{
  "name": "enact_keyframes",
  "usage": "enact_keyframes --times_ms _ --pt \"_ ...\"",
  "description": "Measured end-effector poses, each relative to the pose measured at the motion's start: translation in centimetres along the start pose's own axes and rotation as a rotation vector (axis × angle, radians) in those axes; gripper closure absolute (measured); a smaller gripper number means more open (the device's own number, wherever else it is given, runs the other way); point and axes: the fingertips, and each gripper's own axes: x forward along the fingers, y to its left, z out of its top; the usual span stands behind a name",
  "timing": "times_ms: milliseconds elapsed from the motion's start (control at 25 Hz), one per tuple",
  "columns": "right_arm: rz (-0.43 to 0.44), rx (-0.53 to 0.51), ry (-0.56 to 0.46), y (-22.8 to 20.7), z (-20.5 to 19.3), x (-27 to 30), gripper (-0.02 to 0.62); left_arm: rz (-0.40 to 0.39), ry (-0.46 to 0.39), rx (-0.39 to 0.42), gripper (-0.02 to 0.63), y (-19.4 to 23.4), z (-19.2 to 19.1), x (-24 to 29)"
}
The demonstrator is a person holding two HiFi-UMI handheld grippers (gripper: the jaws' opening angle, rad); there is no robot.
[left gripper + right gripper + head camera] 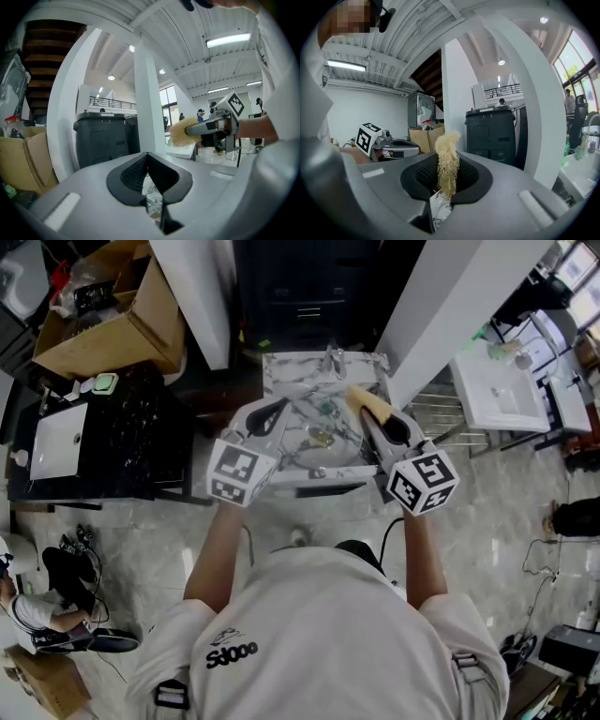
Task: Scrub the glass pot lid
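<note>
Setting: a marble-patterned sink (281, 371) with a tap (333, 360) at its far edge, in a workshop with white columns and a pale tiled floor.
Left gripper (148, 161): its dark fingers (129, 171) are pressed together at the tips. Whether a thin edge is caught between them cannot be made out.
Right gripper (447, 168): its fingers (471, 176) are clamped on a yellow fibrous scrubber (447, 143), which stands up past the fingertips.
Glass pot lid (321, 451): it lies in the sink, below the two sets of fingers and between them, with its knob up. Contact with either gripper cannot be told.
Grippers together: held side by side over the sink, with the fingertips angled slightly toward each other.
Beyond the fingertips: a dark bin (101, 140) next to a white column (145, 103), with a cardboard box (112, 324) off to the left fingers' outer side.
</note>
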Motion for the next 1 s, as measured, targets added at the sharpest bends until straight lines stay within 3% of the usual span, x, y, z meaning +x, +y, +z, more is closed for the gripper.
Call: enact_keyframes --times_ms 320,760,1000 --pt "0.021 -0.009 0.045 -0.9 -1.8 2.5 0.546 0.03 0.045 -0.019 0.597 1.0 -2.1 0.8" --pt "0.114 -0.001 0.155 -4.4 -7.6 7.3 0.548 0.142 0.131 -0.056 0.597 2.2 -4.7 3.1" --pt "0.15 0.098 0.196 -7.9 -10.1 9.7 0.546 0.227 0.173 -0.083 0.597 2.9 -6.1 5.3"
